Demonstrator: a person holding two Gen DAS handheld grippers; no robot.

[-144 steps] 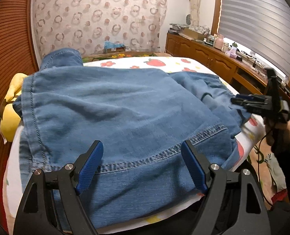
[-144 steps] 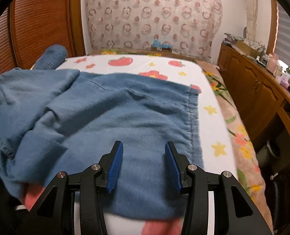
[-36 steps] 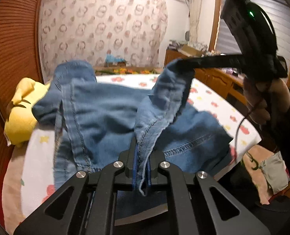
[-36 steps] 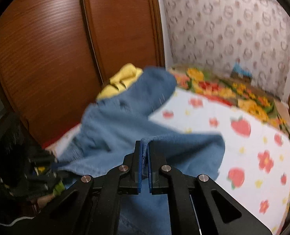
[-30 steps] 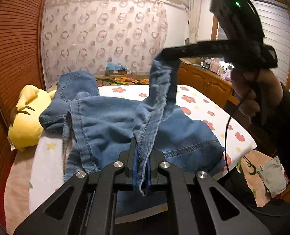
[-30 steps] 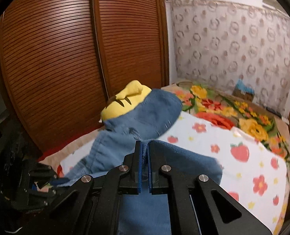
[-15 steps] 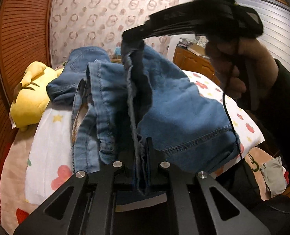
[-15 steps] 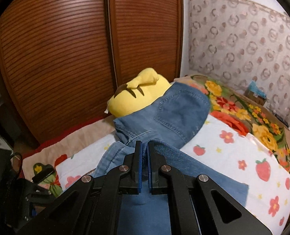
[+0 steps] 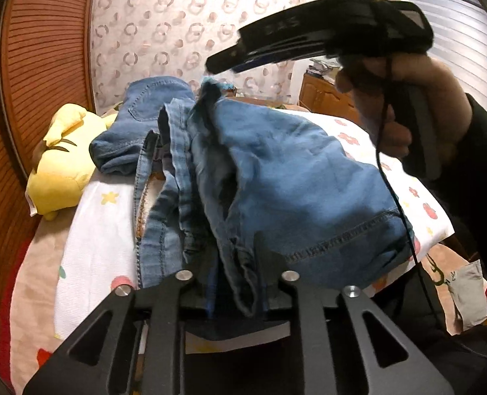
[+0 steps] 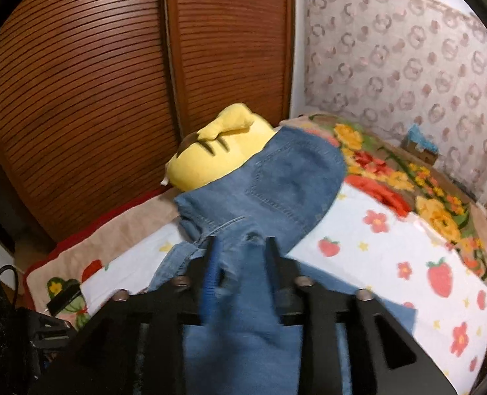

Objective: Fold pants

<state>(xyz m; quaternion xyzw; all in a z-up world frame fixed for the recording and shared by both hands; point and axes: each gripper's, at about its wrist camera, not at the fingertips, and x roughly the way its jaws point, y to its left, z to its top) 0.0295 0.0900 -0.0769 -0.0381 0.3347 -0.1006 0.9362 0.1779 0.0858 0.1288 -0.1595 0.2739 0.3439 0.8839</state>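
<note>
The blue denim pants lie bunched on the strawberry-print bed sheet, one half folded over toward the left. My left gripper has its jaws parted a little, with a hem fold of the pants hanging loose between them. My right gripper is also parted, with denim lying between its fingers. In the left wrist view the right gripper hovers just above the top edge of the fold, held by a hand.
A yellow plush toy lies at the bed's left edge, next to the pants and the brown slatted wardrobe doors. A wooden dresser stands at the far right. A patterned curtain hangs behind the bed.
Both grippers have carried the pants' edge leftward and down over the rest of the garment. Their jaws, clamped on denim half a second ago, now stand parted and the fabric has slackened.
</note>
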